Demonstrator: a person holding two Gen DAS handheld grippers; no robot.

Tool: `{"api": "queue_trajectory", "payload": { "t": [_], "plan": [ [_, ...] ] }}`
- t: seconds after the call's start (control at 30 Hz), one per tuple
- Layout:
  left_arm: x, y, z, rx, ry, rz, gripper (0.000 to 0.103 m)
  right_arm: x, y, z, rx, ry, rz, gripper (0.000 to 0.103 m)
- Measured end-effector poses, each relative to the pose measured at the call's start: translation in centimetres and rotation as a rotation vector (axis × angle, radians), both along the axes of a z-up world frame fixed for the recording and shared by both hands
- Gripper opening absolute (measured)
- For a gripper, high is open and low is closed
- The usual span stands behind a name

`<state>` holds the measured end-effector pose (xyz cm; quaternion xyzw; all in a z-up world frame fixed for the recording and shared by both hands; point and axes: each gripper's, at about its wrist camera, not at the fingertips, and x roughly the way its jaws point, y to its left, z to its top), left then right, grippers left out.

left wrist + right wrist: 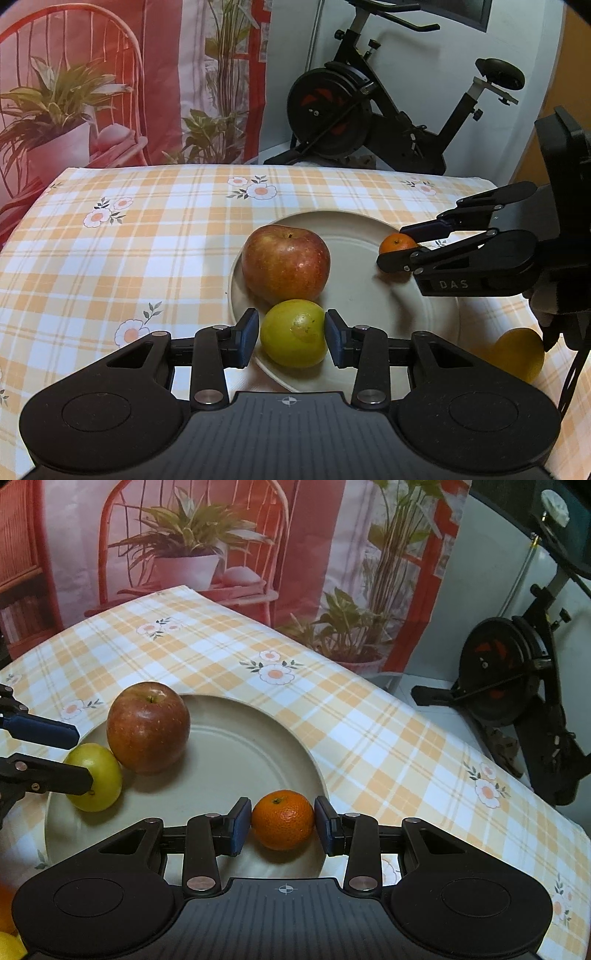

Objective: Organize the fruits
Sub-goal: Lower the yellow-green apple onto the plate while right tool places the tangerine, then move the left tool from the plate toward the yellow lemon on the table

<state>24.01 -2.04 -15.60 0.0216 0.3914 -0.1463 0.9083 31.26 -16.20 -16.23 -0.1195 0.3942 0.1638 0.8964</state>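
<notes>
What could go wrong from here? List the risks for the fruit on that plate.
1. The right gripper holds the mandarin at the plate's rim; released here, it might roll onto the tablecloth.
2. The green fruit, between the left gripper's pads, touches the apple; moving it could nudge the apple.
3. The grippers work close together and could collide.

White letters "DAS", on the right tongs (397,243), side of body
</notes>
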Motion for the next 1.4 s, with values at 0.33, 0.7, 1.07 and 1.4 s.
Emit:
{"api": "queue_trajectory", "payload": {
  "t": [0.33,0.7,1.07,1.4],
  "plan": [
    [0.0,-0.1,0.0,0.006,-0.002,0.016,0.044,-0.9,-0.4,0.7,-0.004,-0.031,-0.01,0.04],
    [-1.0,-0.4,1.1,0.023,-0.031,0.042,0.044,-5.9,-3.8,2.9,0.109,-0.135,-0.082,0.04],
    [-3.0,-0.4,2.4,0.028,-0.082,0.072,0.044,-14.5,-8.8,2.7,0.3,-0.308,-0.275,0.043],
    [-6.5,0.5,3.7,0.002,-0.108,0.108,0.044,-21.9,-9.9,0.3,0.434,-0.361,-0.397,0.043]
  ]
}}
